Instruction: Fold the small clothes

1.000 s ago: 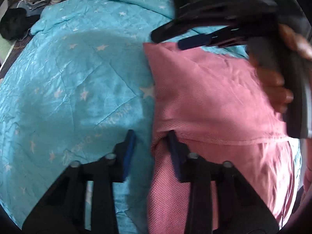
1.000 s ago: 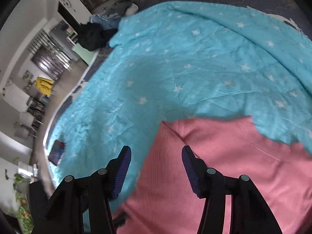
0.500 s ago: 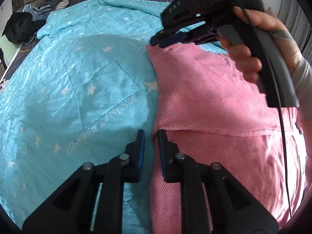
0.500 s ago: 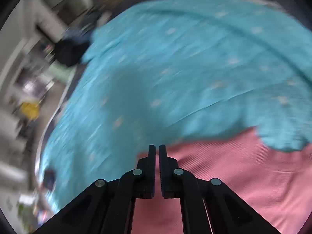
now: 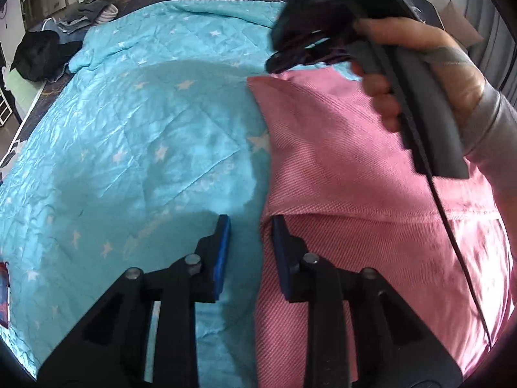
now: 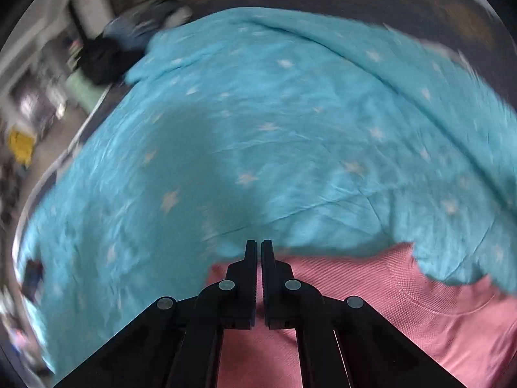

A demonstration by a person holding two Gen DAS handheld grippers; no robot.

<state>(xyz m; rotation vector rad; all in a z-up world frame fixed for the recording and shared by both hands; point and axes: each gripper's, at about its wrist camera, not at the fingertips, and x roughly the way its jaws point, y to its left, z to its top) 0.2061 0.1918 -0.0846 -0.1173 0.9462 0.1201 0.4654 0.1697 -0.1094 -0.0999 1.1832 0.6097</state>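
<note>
Pink garment (image 5: 349, 174) beneath parted left tongs (image 5: 250, 249), closed right tongs (image 6: 259, 249)

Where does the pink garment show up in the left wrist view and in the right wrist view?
Left wrist: the pink garment fills the right half, beside the open left gripper.
Right wrist: it lies along the bottom right, under the right gripper.
Shared landmark: the black bundle, upper left in both views.

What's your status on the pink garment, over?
Left tongs open at folded pink garment's edge. Right tongs shut, nothing visibly gripped. Blue star quilt underneath; nothing blocking.
</note>
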